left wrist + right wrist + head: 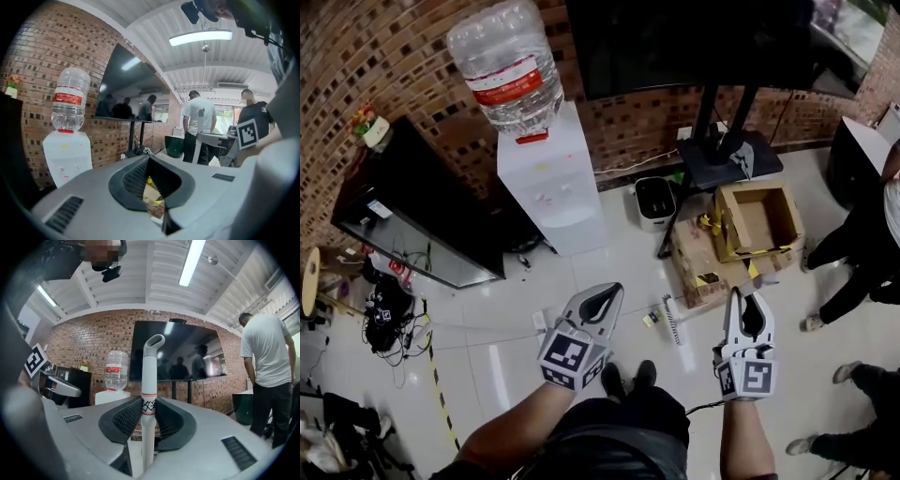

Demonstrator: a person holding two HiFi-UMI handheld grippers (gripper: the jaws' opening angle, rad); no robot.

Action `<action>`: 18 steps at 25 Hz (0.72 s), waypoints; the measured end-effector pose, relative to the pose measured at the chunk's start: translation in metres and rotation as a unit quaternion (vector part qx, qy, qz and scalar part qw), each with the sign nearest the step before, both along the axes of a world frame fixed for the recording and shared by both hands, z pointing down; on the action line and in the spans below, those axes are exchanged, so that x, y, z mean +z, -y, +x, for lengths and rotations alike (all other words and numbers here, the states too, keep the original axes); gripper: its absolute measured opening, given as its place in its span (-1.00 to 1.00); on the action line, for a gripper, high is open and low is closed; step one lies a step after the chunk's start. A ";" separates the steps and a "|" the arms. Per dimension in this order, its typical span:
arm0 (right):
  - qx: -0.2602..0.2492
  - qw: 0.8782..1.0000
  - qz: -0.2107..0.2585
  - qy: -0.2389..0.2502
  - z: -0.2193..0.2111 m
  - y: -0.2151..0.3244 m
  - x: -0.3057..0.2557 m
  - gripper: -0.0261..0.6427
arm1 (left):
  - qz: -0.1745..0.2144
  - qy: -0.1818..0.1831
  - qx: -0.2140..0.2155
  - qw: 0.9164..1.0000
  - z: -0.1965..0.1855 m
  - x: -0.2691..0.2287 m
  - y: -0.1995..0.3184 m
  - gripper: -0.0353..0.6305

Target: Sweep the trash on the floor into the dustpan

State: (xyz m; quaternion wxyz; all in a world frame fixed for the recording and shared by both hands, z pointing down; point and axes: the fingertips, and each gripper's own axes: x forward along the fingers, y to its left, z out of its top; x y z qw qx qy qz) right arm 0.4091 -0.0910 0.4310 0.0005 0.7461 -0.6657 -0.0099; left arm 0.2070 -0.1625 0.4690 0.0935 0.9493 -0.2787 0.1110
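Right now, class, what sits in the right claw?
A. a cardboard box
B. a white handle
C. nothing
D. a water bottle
B: in the right gripper view, the right claw is closed on both sides of an upright white handle.

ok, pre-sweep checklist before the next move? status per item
1. Right gripper shut on the white handle: ok.
2. Left gripper free: ok, jaws together, nothing between them.
3. Trash located: ok, yellow scrap and white ribbed strip on the floor ahead of the feet.
4. Dustpan in place: cannot tell, none visible in any view.
5. Lower end of the handle on the floor: cannot tell, hidden below the gripper.
6. Sweep area clear: not ok, cardboard box and a bystander's leg crowd the right side.
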 end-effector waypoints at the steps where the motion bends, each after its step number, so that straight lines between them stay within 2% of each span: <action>1: 0.002 1.000 -0.009 0.002 0.006 0.004 0.014 -0.62 | -0.002 0.001 0.000 1.000 0.003 0.007 0.001 -0.86; 10: 0.028 0.998 -0.049 -0.001 0.048 0.031 0.120 -0.62 | -0.007 0.030 0.008 0.999 0.030 0.088 0.018 -0.86; 18: 0.035 0.995 -0.089 -0.008 0.058 0.037 0.168 -0.63 | -0.015 0.042 0.010 0.999 0.040 0.110 0.026 -0.86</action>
